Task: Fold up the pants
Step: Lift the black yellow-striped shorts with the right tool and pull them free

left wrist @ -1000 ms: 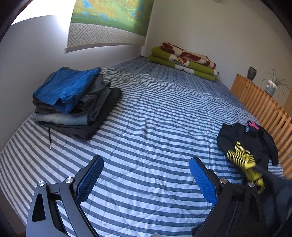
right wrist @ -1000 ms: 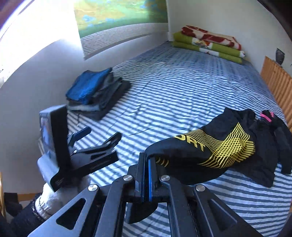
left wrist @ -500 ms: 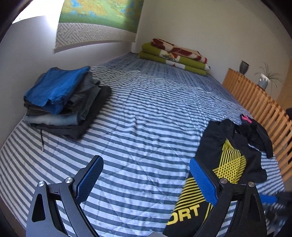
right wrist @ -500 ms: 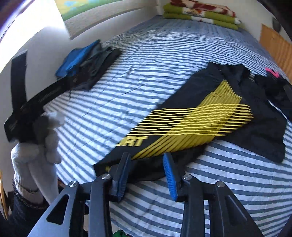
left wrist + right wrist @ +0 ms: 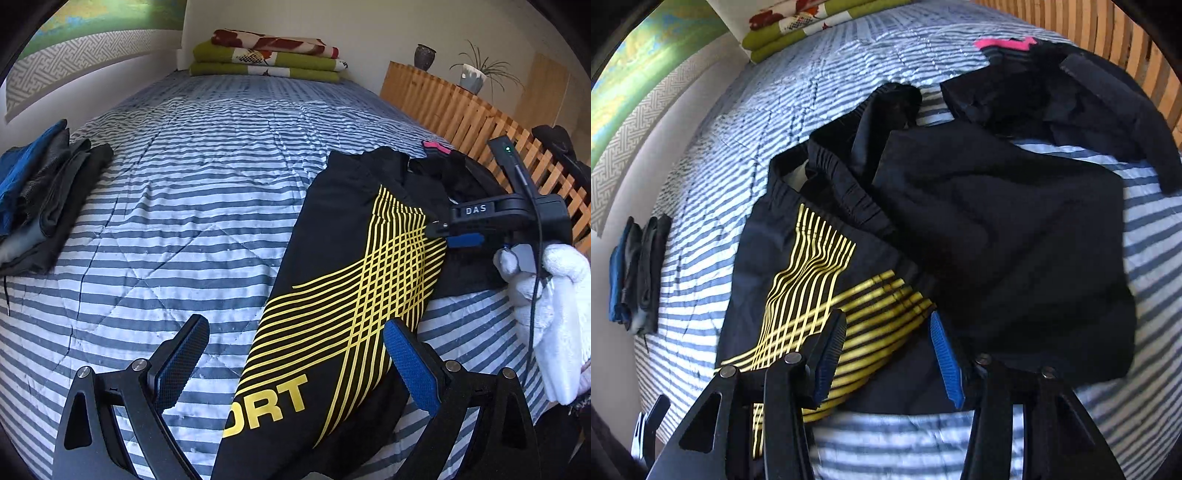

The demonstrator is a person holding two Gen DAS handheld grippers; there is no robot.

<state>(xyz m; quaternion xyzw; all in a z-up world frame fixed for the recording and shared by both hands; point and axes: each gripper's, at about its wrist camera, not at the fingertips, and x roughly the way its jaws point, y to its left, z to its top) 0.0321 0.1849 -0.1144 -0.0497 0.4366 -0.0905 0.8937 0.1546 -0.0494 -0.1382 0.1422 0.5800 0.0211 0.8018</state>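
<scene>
Black pants [image 5: 332, 266] with yellow lines and yellow lettering lie stretched along the striped bed [image 5: 184, 177], one leg running toward me. My left gripper [image 5: 295, 362] hovers open over the lower leg, which lies between its blue pads. Further up, my right gripper [image 5: 443, 232], held by a white-gloved hand [image 5: 546, 295], sits at the pants' right edge. In the right wrist view the right gripper [image 5: 886, 354] is open just above the yellow-lined fabric [image 5: 812, 277]. The bunched waistband [image 5: 849, 195] and a folded-over black part [image 5: 997, 240] lie beyond it.
Another dark garment with a pink tag [image 5: 1071, 92] lies beside the pants near the wooden slatted rail [image 5: 461, 107]. A stack of folded clothes [image 5: 33, 195] sits at the bed's left edge. Folded blankets [image 5: 266, 55] lie at the far end by the wall.
The right gripper opened and let go of the pants leg, then moved up toward the waist. The pants now lie spread on the bed. The left gripper moved over the lower leg.
</scene>
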